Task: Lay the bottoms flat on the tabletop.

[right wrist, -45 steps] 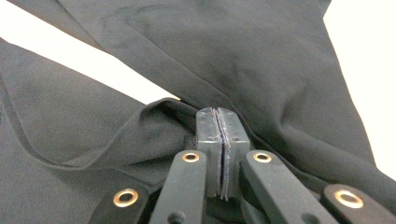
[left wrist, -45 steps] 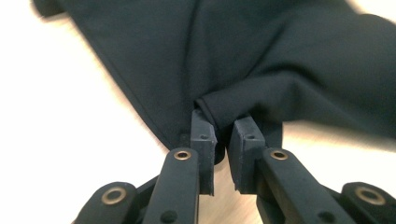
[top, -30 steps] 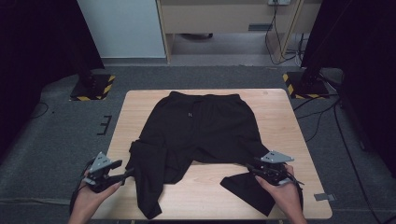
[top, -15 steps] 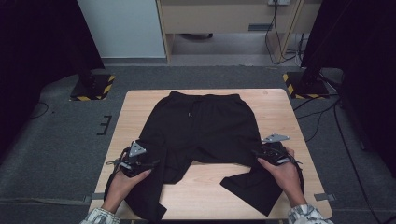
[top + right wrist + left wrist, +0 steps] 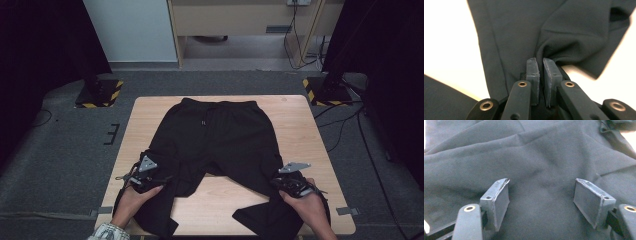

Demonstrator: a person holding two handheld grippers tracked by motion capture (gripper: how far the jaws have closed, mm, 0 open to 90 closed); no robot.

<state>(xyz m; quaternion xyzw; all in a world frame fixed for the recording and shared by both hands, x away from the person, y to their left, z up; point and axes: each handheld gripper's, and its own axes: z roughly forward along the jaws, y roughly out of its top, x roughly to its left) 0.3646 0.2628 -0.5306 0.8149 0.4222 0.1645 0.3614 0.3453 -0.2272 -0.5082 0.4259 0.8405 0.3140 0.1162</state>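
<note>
Item: black trousers (image 5: 215,140) spread across your wooden table (image 5: 295,115), bare margins on both sides. Your right gripper (image 5: 541,62) has just pinched a leg's edge; your left gripper (image 5: 541,195) has been widening, its jaws apart over cloth.

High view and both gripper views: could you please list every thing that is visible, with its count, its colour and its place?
trousers: one pair, black, spread flat on the table, waistband at the far side, legs toward the person
table: one, light wood, centre of the high view
striped bases: two, black with yellow stripes, on the grey floor beyond the far corners of the table
cabinet: one, beige, behind the table
cables: several, black, on the floor at the right
left gripper: one, black, over the left trouser leg, jaws apart and just been opening, no fabric pinched
right gripper: one, black, at the right trouser leg, jaws just closed onto a fold of fabric
hands: two, at the near table edge
</note>
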